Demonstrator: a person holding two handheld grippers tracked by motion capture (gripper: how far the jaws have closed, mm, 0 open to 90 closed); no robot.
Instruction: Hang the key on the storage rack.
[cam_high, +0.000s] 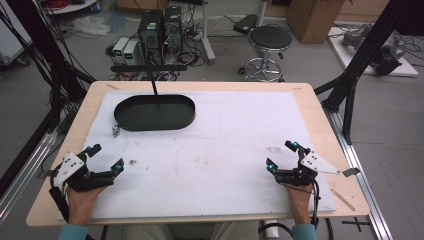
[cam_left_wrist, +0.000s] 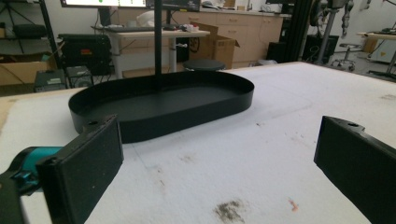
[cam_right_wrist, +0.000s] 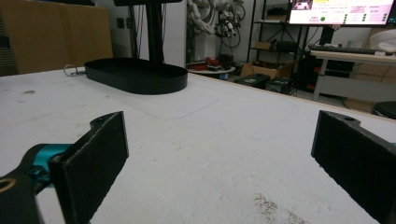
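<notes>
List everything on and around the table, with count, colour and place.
tray: one, black, oval, far left of the table, empty, a thin black post rising at its far edge.
clip: one, small, metal, just left of the tray's near end.
mat: one, white, stained, covering most of the table.
table: one, light wood, edges showing around the mat.
stool: one, black seat, on the floor beyond the table.
computers: two, dark, on the floor beyond the tray.
box: one, brown cardboard, far right floor.
left gripper: one, black, open, near left of the mat.
right gripper: one, black, open, near right.
</notes>
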